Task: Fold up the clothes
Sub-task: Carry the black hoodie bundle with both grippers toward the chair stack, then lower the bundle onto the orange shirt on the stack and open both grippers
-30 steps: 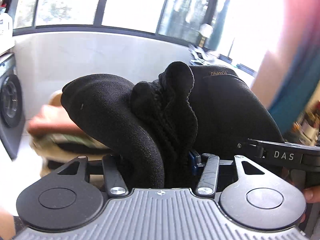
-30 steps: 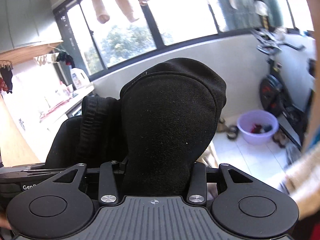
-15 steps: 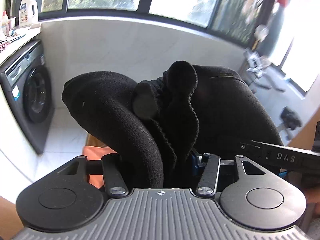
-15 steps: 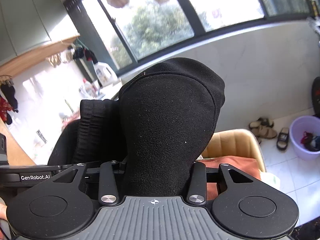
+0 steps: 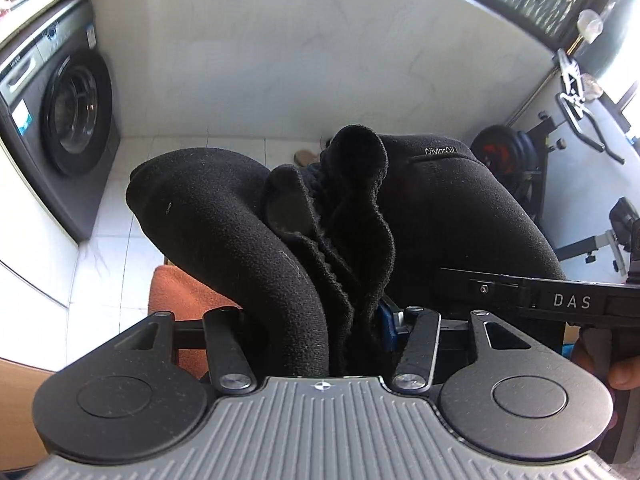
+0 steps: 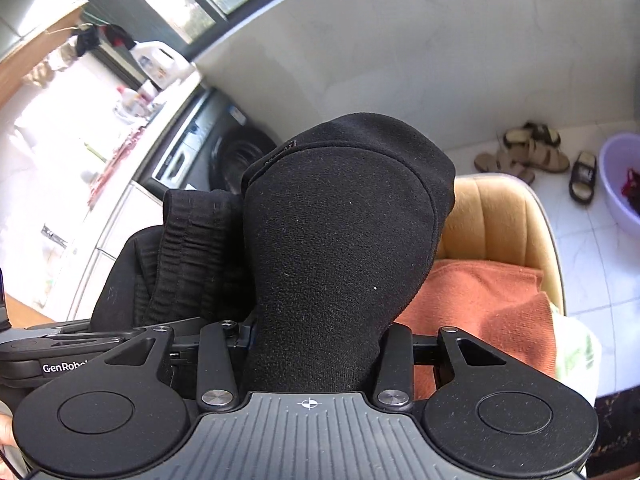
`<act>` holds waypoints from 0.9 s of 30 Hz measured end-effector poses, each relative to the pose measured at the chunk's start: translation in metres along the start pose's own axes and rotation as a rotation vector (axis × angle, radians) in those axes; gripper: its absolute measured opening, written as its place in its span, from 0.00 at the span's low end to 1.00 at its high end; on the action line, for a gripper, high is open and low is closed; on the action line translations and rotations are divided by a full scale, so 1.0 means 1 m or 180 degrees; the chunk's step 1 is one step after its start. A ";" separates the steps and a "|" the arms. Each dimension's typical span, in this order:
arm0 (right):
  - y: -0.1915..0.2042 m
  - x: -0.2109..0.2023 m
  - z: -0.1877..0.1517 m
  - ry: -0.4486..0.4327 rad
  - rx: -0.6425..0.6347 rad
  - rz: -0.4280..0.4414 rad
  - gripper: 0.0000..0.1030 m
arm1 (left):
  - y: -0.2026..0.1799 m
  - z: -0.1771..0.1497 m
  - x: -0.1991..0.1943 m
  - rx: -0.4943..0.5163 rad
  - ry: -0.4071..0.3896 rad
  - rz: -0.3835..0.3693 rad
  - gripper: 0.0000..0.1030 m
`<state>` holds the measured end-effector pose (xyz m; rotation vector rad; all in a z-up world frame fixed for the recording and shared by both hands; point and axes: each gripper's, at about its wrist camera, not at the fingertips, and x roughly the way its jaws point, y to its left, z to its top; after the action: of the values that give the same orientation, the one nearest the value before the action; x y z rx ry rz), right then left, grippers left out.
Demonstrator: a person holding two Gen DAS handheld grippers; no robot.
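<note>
A thick folded black garment bulges up between the jaws of my left gripper, which is shut on it; the fingertips are buried in the fabric. In the right wrist view the same black garment fills the middle, with my right gripper shut on another fold of it. Its ribbed waistband hangs to the left. The two grippers are close side by side: the right gripper's body shows in the left wrist view, and the left gripper's body shows in the right wrist view.
Below the garment is a tan chair with an orange cloth on its seat. A dark washing machine stands at the left wall. Sandals, a purple basin and an exercise bike stand on the white tiled floor.
Both views have swung from the windows down towards the floor, and the chair with the orange cloth has come in below. The black garment stays gripped in both grippers.
</note>
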<state>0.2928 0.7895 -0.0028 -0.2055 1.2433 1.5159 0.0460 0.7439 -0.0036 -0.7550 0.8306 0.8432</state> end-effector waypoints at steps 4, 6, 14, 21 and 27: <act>-0.022 0.033 -0.018 0.0204 0.0125 -0.0071 0.36 | 0.016 -0.006 0.036 -0.0010 0.0213 0.0020 0.55; -0.033 0.051 -0.027 0.0256 0.0154 -0.0190 0.37 | 0.026 -0.010 0.054 0.0009 0.0237 0.0045 0.60; -0.066 0.063 -0.044 0.0226 0.0631 -0.0161 0.52 | 0.062 -0.013 0.056 -0.0260 0.0302 -0.0323 0.69; -0.076 -0.040 -0.063 -0.0313 0.0657 -0.0064 0.63 | 0.115 -0.025 -0.009 -0.0225 0.0015 -0.0535 0.67; -0.069 -0.098 -0.141 -0.0746 0.0435 -0.0316 0.63 | 0.116 -0.066 -0.056 0.0068 -0.0411 -0.0695 0.67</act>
<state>0.3181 0.6094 -0.0361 0.0011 1.1270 1.3232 -0.0964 0.7239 -0.0142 -0.7493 0.6288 0.6791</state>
